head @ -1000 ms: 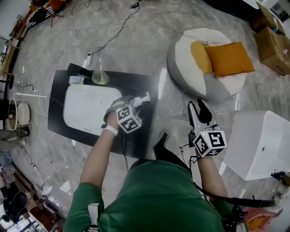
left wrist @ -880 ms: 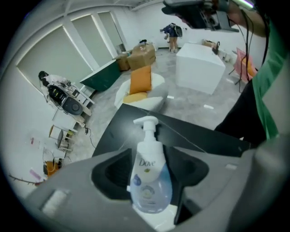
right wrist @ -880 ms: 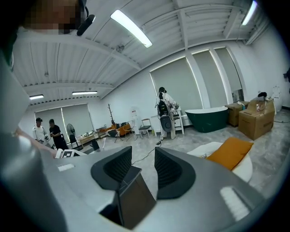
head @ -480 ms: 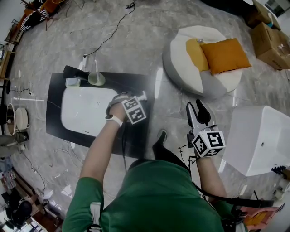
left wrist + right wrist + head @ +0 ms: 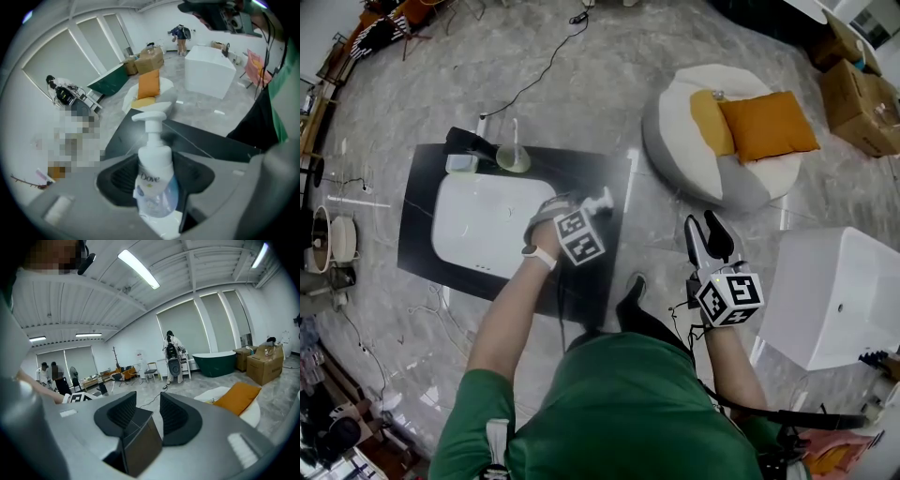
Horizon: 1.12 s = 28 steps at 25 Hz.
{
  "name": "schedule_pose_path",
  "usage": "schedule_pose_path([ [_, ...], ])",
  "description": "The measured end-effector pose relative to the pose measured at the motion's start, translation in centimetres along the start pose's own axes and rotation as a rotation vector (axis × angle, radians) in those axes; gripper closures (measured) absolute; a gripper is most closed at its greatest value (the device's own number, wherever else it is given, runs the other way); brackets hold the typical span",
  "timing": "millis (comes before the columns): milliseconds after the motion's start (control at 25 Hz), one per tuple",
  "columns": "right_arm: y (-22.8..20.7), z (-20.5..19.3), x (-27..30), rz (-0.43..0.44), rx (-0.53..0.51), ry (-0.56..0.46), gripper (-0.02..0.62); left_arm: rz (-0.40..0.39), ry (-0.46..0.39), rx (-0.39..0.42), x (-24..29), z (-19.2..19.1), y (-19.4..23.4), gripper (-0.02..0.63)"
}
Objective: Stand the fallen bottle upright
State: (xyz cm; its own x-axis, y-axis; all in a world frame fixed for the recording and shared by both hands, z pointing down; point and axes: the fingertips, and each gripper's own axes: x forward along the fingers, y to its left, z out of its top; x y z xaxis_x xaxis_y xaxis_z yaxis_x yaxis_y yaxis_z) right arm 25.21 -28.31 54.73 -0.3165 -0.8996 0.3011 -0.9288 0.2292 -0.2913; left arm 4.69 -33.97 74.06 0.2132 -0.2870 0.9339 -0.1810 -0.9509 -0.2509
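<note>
A white pump bottle (image 5: 152, 178) with a blue label sits between the jaws of my left gripper (image 5: 152, 187), its pump head pointing away from the hand. Both pads touch its body and the jaws are closing on it. In the head view the left gripper (image 5: 584, 210) is over the black countertop (image 5: 422, 183), just right of the white sink (image 5: 483, 220), and only the bottle's pump head (image 5: 600, 199) sticks out past the hand. My right gripper (image 5: 705, 232) hangs over the floor to the right; in its own view the right gripper (image 5: 147, 416) is open with nothing between its jaws.
A pale green cup (image 5: 512, 159) and a black object (image 5: 465, 142) stand at the counter's far edge. A round white pouf (image 5: 675, 122) with an orange cushion (image 5: 764, 124) lies beyond, a white box-like unit (image 5: 839, 295) at right, and cardboard boxes (image 5: 858, 84) at the far right.
The left gripper keeps the bottle beside the sink, its place hardly changed. The right gripper has drifted slightly.
</note>
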Motion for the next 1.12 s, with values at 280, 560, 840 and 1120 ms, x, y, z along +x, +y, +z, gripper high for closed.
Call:
schedule_pose_path([
  [280,2.7,0.9,-0.9,0.007,-0.03,-0.014,0.437,0.046,-0.147,-0.079,-3.2,-0.3,0.1,0.376],
  [560,5.2,1.2,-3.0,-0.012,-0.063,-0.032,0.437,0.085,-0.29,-0.184,-6.0,-0.7,-0.6,0.38],
  [840,8.4,1.1,-5.6,-0.022,-0.099,-0.047,0.439,0.113,-0.439,-0.4,-8.3,-2.0,-0.7,0.385],
  [1120,10.4,1.5,-7.9,-0.045,-0.128,-0.073,0.439,0.138,-0.549,-0.508,-9.7,-1.8,-1.0,0.385],
])
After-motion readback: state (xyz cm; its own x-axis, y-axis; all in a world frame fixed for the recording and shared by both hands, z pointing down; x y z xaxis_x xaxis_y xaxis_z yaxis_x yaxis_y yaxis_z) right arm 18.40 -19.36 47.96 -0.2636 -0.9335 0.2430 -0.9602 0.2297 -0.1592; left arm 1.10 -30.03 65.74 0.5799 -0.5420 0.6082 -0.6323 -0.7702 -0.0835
